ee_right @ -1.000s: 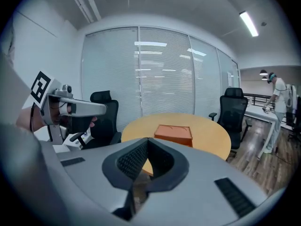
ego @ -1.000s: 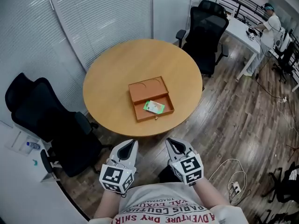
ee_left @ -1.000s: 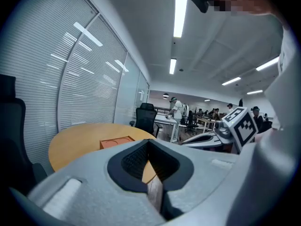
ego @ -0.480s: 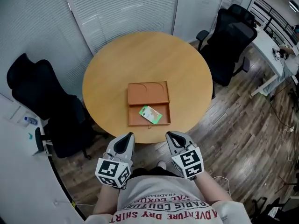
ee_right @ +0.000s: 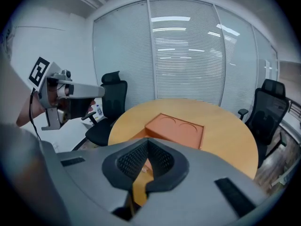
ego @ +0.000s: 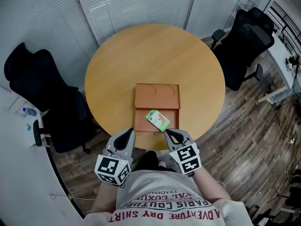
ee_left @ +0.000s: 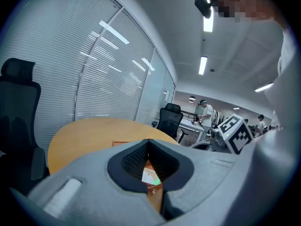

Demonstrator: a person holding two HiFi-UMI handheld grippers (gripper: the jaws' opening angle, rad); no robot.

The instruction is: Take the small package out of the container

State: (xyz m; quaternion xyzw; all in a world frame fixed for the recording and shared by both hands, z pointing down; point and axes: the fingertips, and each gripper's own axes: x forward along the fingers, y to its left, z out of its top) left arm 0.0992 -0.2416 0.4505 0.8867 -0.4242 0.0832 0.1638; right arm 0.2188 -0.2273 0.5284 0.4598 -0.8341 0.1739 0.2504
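You're standing on a wood-plank floor (ego: 244, 140) at the near edge of a round wooden table (ego: 141, 55) in an office with slatted blinds.

Nearest to you, your shirt (ego: 164, 211) carries upside-down print that seems to read "ADVENTURE DRY SHIRT" and "PARIS COUTURE". The line above it is cut off.

Just beyond, the 2 tongs sit side by side at the table's rim. The left gripper (ego: 128, 132) has its jaws together on nothing, and the right gripper (ego: 170, 134) is likewise closed and empty.

A little past their tips, the small package (ego: 157, 119) lies flat and skewed in the open near compartment of the orange container (ego: 157, 95). It is green and white, and its print is too small to read. The container's far half is a flat panel with 2 curved marks and no lettering.

I judge this to be the approach – nothing is gripped yet. The right gripper is nearer the package, so it looks the likelier one to use. The next move calls for spreading those jaws, dipping into the compartment and pinching an edge – the package lies flat, so a raised corner would help.

Farther off, black office chairs (ego: 33, 84) flank the table.
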